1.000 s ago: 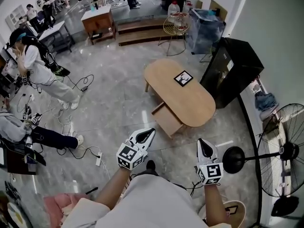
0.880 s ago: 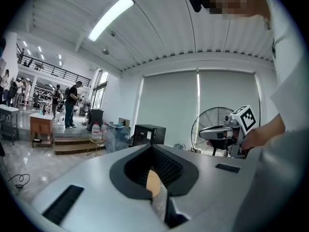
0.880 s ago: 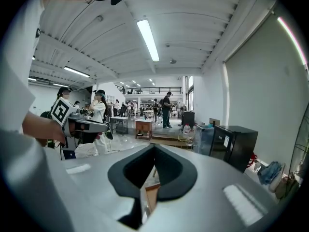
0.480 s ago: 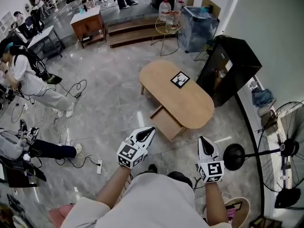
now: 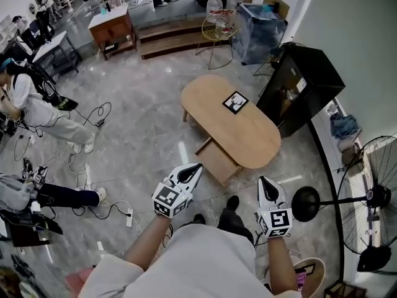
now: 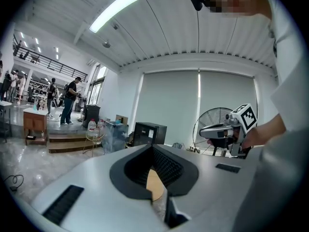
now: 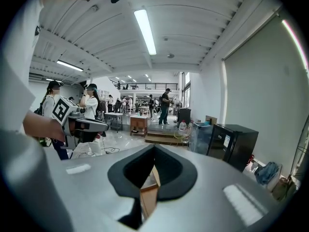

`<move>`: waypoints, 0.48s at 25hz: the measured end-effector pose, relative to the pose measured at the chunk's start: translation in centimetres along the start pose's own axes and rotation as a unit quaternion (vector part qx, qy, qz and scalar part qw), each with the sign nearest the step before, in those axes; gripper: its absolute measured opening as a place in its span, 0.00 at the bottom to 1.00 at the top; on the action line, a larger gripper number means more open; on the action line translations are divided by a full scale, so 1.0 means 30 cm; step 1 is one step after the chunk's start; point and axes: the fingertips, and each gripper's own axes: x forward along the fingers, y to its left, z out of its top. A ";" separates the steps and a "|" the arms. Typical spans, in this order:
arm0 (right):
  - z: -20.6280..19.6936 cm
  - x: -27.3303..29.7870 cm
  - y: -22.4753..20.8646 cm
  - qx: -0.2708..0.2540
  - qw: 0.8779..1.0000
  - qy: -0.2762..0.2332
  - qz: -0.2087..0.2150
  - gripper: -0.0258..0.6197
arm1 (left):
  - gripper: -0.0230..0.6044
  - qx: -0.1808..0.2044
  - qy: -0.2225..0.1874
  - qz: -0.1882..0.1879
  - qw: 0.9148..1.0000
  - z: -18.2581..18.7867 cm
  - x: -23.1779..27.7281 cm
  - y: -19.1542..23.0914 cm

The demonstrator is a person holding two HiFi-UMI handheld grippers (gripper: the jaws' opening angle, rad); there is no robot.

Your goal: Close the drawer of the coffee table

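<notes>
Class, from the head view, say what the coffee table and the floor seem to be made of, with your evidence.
Coffee table: probably wood or veneer, matt; even light-tan top, matching open drawer. Floor: likely polished stone or tile; grey veining, glossy reflections.

I can read no words or numbers anywhere. The cubes on my left gripper (image 5: 197, 167) and right gripper (image 5: 262, 180) carry only square black-and-white markers. So does the card (image 5: 235, 102) on the coffee table (image 5: 248, 138), mid-frame. The white sticker (image 7: 227, 141) on the black cabinet (image 5: 310, 73), at right, is too small to read.
</notes>
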 end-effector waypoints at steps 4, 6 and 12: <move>-0.007 0.068 -0.075 0.001 1.000 0.000 0.012 0.06 | 0.05 0.000 0.003 0.008 1.000 -0.001 0.084 0.021; -0.010 0.103 -0.111 0.000 1.000 0.003 0.022 0.06 | 0.05 -0.002 0.002 0.016 1.000 0.008 0.125 0.034; 0.009 0.218 -0.229 -0.008 0.999 0.008 0.052 0.06 | 0.05 -0.007 0.005 0.031 0.999 0.038 0.263 0.061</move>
